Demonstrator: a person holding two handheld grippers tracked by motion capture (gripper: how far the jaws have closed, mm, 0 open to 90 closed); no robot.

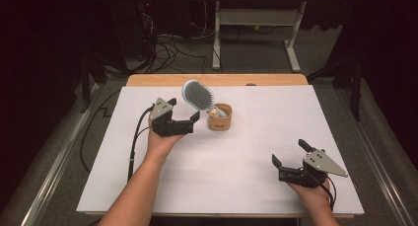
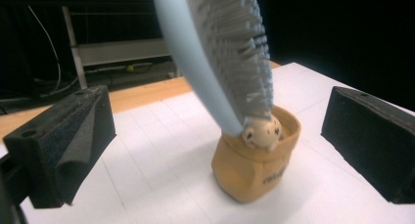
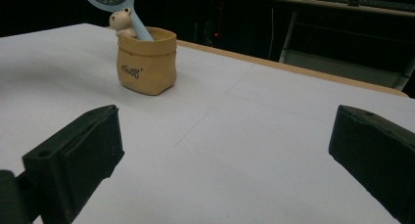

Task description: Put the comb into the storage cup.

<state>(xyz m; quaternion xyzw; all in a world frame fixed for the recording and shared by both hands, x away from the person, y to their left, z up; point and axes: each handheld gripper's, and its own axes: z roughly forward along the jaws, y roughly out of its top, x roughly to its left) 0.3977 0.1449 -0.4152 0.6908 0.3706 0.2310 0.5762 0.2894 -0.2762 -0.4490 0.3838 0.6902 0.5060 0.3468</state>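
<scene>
High view: tan pot holds a leaning blue hairbrush.

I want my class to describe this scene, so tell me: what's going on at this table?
A person holds a black two-jaw gripper in each hand over a white table. The left gripper is open, close beside a light blue hairbrush standing handle-down in a small tan sack-shaped pot with a little animal figure on its rim. The right gripper is open too, off near the table's front, holding nothing.

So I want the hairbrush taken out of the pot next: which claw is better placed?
Left. The left claw is open right beside the hairbrush in the pot; the right claw sits far off.
</scene>
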